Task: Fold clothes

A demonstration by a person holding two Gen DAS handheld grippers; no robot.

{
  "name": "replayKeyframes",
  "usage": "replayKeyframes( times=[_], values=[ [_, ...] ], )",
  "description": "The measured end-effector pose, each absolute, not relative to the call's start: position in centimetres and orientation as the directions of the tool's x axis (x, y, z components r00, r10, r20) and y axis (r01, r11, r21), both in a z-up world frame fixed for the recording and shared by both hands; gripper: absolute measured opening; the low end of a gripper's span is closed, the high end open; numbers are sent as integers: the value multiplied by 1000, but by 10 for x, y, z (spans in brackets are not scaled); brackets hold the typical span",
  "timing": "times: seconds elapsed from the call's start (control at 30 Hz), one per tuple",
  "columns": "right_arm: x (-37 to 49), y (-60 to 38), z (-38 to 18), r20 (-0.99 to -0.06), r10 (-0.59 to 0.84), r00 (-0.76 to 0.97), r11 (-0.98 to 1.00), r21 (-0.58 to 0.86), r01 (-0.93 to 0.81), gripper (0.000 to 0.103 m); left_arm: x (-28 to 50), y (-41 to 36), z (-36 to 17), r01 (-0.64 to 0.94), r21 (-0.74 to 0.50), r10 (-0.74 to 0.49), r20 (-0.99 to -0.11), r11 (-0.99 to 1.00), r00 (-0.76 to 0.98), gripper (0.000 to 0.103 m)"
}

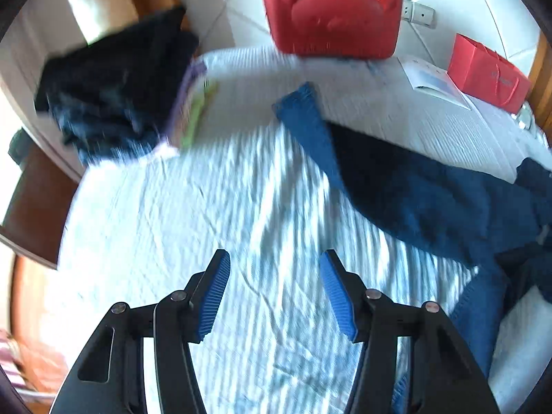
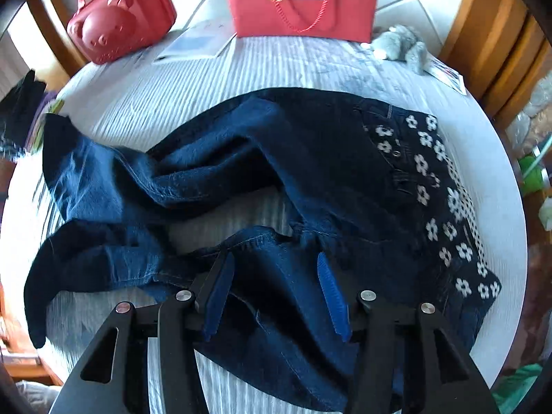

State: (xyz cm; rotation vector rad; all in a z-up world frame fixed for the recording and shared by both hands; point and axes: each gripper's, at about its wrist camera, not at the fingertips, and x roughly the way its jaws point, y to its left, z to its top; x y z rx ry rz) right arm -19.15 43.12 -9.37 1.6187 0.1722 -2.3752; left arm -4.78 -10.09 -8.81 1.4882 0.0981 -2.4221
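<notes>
Right wrist view: dark blue jeans (image 2: 262, 179) are seen spread crumpled across the striped bedspread (image 2: 193, 82), flower-print waistband at the right, legs trailing left. The right gripper (image 2: 276, 296) is held released, jaws apart above the denim, nothing grasped. In the left wrist view the left gripper (image 1: 274, 296) is also spread wide over bare bedspread, one jeans leg (image 1: 310, 127) lying ahead. A red case (image 2: 120, 34) and red bag (image 2: 300, 3) are placed at the far edge.
</notes>
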Motion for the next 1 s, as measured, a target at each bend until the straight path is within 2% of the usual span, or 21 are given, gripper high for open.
replayKeyframes(
  times=[0.4,0.5,0.57,0.67,0.7,0.73,0.83,1.0],
  values=[
    [-218,401,-81,-910,-140,-390,-963,34,266,51,-181,-89,-91,212,38,-133,-878,-977,-459,56],
    [-226,395,-82,-912,-126,-391,-964,20,264,52,-207,-93,-111,207,73,-155,-897,-976,-414,56],
    [-230,389,-82,-912,-117,-392,-961,5,276,60,-224,-98,-129,206,106,-178,-910,-973,-373,56],
    [-232,369,-83,-912,-137,-387,-936,-8,351,68,-241,-105,-150,200,123,-185,-926,-972,-330,54],
    [-232,362,-84,-913,-148,-380,-925,-8,381,68,-243,-107,-155,196,110,-170,-931,-975,-322,38],
    [-232,354,-85,-915,-159,-370,-911,-8,412,69,-246,-109,-159,188,86,-143,-939,-978,-312,14],
    [-233,327,-92,-921,-182,-345,-865,-17,502,70,-245,-112,-152,173,69,-124,-936,-982,-330,5],
    [-233,293,-93,-925,-184,-334,-821,-42,569,70,-240,-115,-132,154,65,-120,-916,-986,-382,5]
  ],
)
